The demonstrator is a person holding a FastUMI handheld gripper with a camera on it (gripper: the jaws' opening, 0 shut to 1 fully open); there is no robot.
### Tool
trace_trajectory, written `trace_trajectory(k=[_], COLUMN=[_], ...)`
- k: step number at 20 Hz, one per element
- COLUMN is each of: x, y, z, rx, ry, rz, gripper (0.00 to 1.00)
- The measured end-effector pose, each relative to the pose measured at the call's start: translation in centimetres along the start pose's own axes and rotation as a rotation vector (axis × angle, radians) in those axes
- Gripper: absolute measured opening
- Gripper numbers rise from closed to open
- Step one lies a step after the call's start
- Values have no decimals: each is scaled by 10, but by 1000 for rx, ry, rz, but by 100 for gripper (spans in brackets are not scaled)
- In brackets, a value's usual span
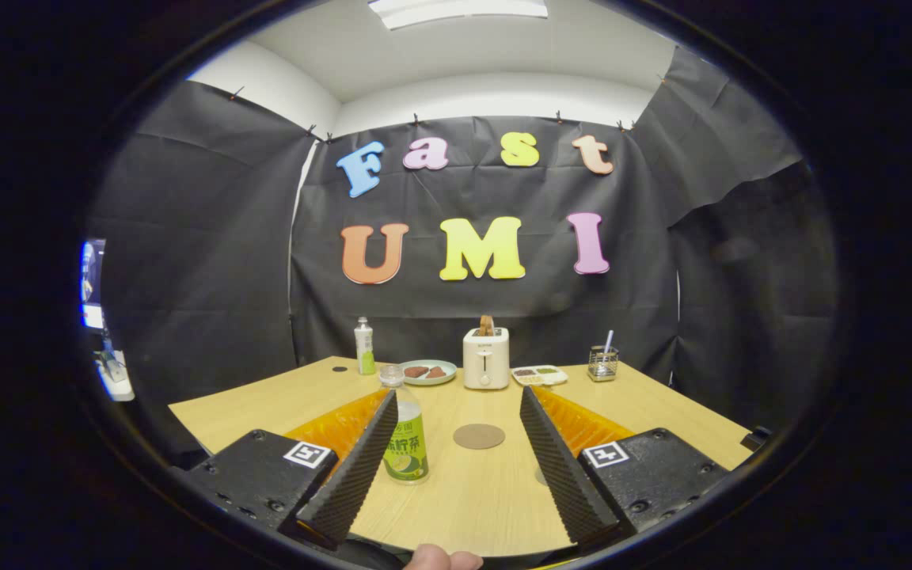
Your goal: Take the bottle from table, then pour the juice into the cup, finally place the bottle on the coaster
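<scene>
We see the gripper (456, 443) with its jaws spread wide and holding nothing, above the wooden table (472, 499). The juice bottle (406, 431) stands upright just inside the left finger (361, 467), apparently not yet pressed. The round coaster (479, 436) lies beyond, between the fingers. We judge the first step, taking the bottle, to be in hand. The next move calls for shifting left to centre the bottle, then closing on its body. We cannot make out the cup; a toaster (486, 359) stands farther back.
</scene>
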State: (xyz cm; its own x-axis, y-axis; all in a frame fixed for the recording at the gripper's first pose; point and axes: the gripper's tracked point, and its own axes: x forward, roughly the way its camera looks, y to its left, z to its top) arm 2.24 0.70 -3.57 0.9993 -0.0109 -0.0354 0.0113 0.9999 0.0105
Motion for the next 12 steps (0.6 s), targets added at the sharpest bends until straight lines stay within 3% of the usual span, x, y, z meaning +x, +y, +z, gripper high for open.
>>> trace_trajectory(k=[8, 12], x=[31, 57], y=[23, 43], z=[-47, -81], rx=[-23, -45], ry=[89, 181], rz=[-28, 2], gripper=[100, 100])
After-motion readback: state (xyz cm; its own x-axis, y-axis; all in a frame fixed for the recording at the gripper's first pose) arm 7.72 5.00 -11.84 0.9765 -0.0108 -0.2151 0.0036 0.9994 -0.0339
